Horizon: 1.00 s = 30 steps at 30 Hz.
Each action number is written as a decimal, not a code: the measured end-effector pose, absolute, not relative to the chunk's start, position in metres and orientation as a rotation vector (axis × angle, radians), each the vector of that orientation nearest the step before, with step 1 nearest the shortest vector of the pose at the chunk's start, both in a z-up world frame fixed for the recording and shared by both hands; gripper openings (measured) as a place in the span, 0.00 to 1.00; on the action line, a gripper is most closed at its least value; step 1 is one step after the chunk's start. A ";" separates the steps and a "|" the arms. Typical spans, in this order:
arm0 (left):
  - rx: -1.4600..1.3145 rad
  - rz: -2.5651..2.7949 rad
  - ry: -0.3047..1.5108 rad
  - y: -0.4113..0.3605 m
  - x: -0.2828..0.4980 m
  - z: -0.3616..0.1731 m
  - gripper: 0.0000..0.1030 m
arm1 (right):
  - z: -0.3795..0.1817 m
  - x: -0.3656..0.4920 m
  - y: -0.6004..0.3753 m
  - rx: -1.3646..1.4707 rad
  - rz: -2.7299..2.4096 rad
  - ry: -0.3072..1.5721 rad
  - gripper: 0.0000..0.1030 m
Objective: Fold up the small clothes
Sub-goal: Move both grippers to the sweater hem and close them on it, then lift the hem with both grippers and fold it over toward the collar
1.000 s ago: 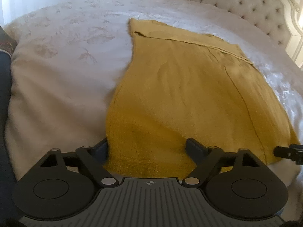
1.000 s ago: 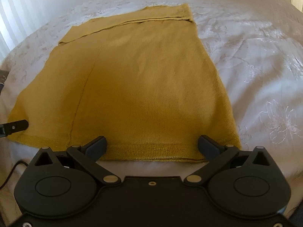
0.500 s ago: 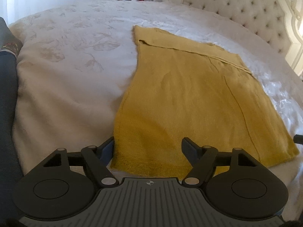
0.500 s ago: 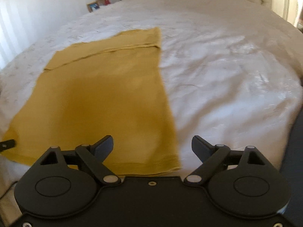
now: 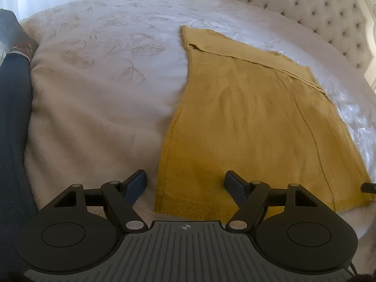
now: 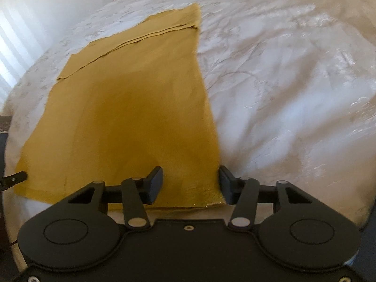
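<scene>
Mustard knit garment (image 5: pixel 253 122) flat on white bedspread (image 5: pixel 98 89), centre-right of left view; looks soft, light, floppy, so pinch the near hem corners: left gripper (image 5: pixel 185 184) and right gripper (image 6: pixel 190 183) both spread apart, straddling them, holding nothing.

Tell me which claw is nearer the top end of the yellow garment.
Neither clearly. The left claw sits at the yellow garment hem's left corner, the right claw at its right corner.
</scene>
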<state>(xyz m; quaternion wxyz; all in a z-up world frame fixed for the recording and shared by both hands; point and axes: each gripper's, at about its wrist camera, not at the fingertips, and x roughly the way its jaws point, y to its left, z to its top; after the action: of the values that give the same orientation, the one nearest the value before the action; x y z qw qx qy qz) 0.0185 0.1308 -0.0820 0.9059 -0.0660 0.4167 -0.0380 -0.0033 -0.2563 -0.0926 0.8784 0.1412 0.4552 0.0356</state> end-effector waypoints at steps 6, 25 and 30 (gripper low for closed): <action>-0.130 -0.101 0.855 0.129 0.022 -0.087 0.71 | -0.098 -0.003 -0.264 0.393 0.136 0.949 0.29; -0.248 -0.140 0.907 0.150 0.027 -0.083 0.14 | -0.087 -0.010 -0.267 0.366 0.096 0.930 0.17; -0.258 -0.180 0.905 0.150 0.031 -0.088 0.31 | -0.094 -0.006 -0.264 0.367 0.110 0.962 0.26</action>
<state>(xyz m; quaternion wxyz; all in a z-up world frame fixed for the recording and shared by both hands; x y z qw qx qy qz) 0.0309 0.1498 -0.0884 0.8875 -0.1241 0.4353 -0.0868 -0.0056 -0.2642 -0.0939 0.8689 0.1756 0.4598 0.0526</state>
